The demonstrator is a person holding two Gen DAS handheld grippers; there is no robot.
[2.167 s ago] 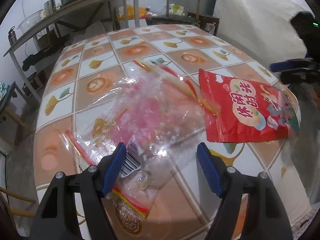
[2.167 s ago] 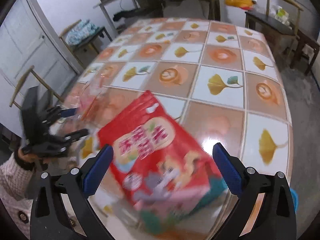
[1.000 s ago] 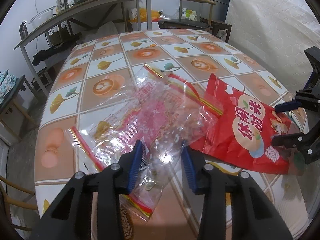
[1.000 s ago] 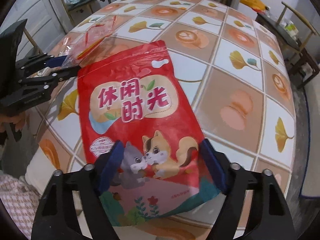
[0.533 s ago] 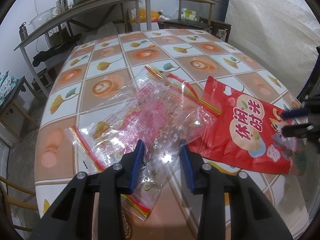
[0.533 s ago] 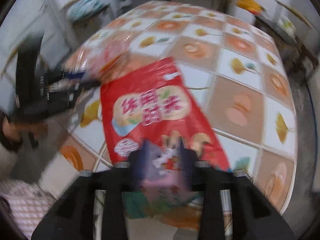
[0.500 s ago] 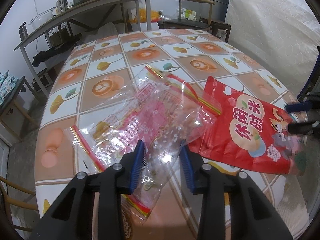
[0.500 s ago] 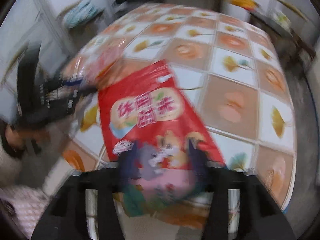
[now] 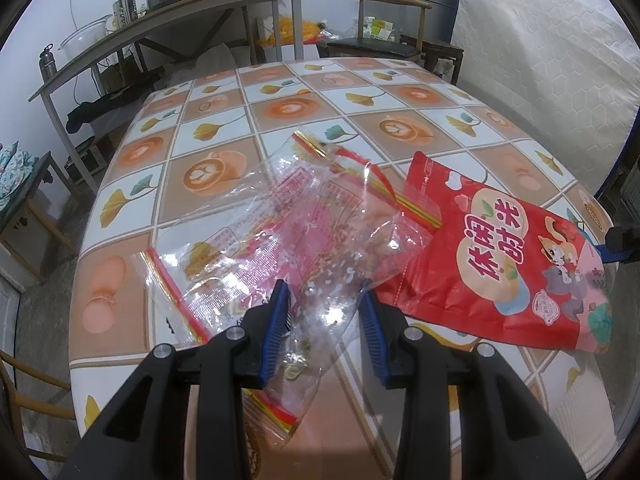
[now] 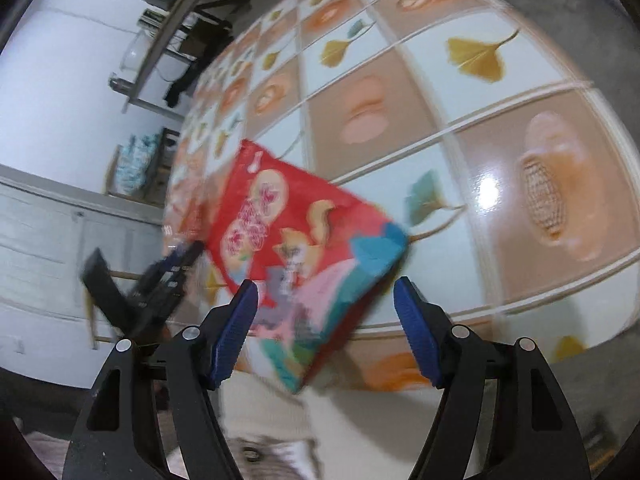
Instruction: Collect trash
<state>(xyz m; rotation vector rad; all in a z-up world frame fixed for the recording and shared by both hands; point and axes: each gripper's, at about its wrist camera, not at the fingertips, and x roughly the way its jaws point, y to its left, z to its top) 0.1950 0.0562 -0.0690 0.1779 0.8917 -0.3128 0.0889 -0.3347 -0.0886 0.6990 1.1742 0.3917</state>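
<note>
At about 7 o'clock on the table, the clear bag is flanked by the left gripper, whose jaws stand partly closed. Crumpled film lies between the blue pads, but whether it is pinched cannot be told; a visible gap is left. To the right, at about 4 o'clock in the left wrist view, the red pouch lies flat at the table's edge, its near corner hanging just past the rim. In the right wrist view the red pouch is straddled by the right gripper, whose jaws are opening; the pads are not seen pressing on it.

The step in hand is judged to be the taking up of both wrappers. The clear film should be gathered deep between the pads before closing, since thin plastic is likely to slip. The pouch would best be taken by its overhanging corner, where a pad can be passed underneath.

Counted: one clear bag, one red pouch, two grippers, one table, and one chair at 12 o'clock.
</note>
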